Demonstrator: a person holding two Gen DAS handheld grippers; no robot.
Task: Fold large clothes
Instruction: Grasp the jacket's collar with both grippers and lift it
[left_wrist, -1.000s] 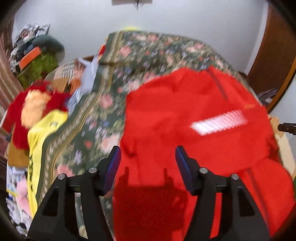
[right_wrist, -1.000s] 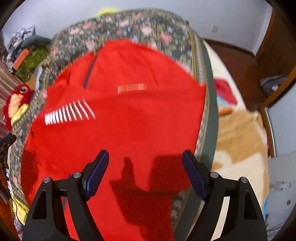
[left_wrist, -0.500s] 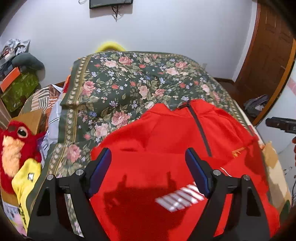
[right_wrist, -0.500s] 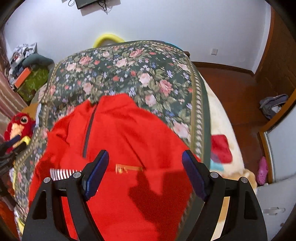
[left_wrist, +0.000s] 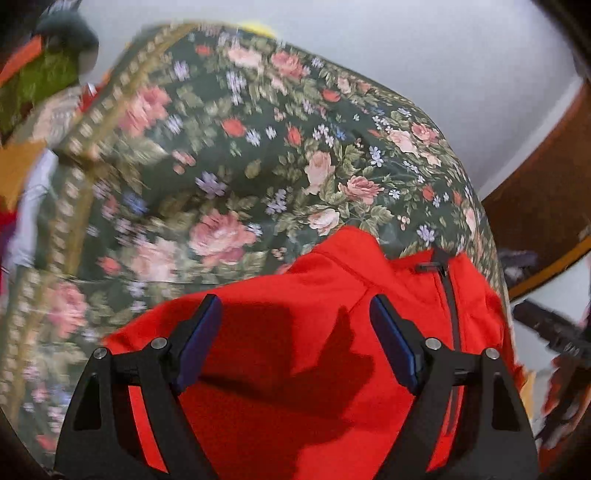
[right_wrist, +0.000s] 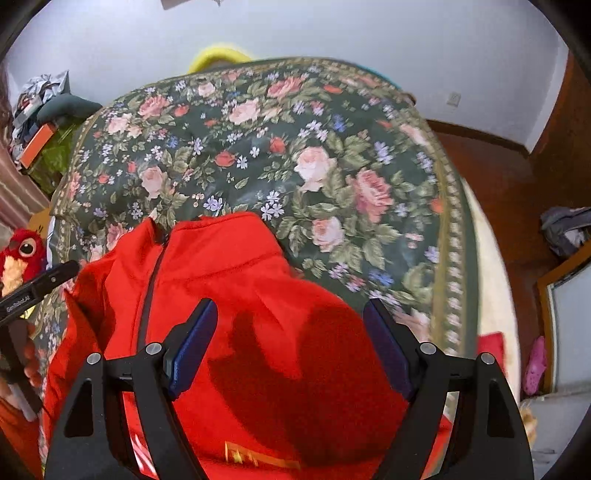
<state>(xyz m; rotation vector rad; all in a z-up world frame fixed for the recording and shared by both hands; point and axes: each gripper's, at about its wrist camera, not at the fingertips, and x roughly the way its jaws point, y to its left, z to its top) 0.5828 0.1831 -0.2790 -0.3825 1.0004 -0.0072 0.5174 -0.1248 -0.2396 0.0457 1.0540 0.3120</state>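
A red zip jacket (left_wrist: 332, 302) lies front up on a floral bedspread (left_wrist: 229, 177), collar toward the far end, dark zipper down its middle. My left gripper (left_wrist: 295, 314) is open and empty, hovering over the jacket's left shoulder. In the right wrist view the jacket (right_wrist: 236, 295) fills the lower middle, with the bedspread (right_wrist: 332, 155) beyond. My right gripper (right_wrist: 288, 317) is open and empty above the right shoulder. The left gripper's body (right_wrist: 37, 288) shows at that view's left edge.
A red plush bird (right_wrist: 22, 254) sits off the bed's left side. Piled clutter (right_wrist: 44, 122) lies at the far left by the wall. Wooden floor and a dark bag (right_wrist: 565, 225) are on the right. A pale blanket (right_wrist: 487, 266) hangs beyond the bedspread's right border.
Both grippers have moved up the jacket from its lower body toward the collar. The white stripe print has dropped out of the left view. Both stay open.
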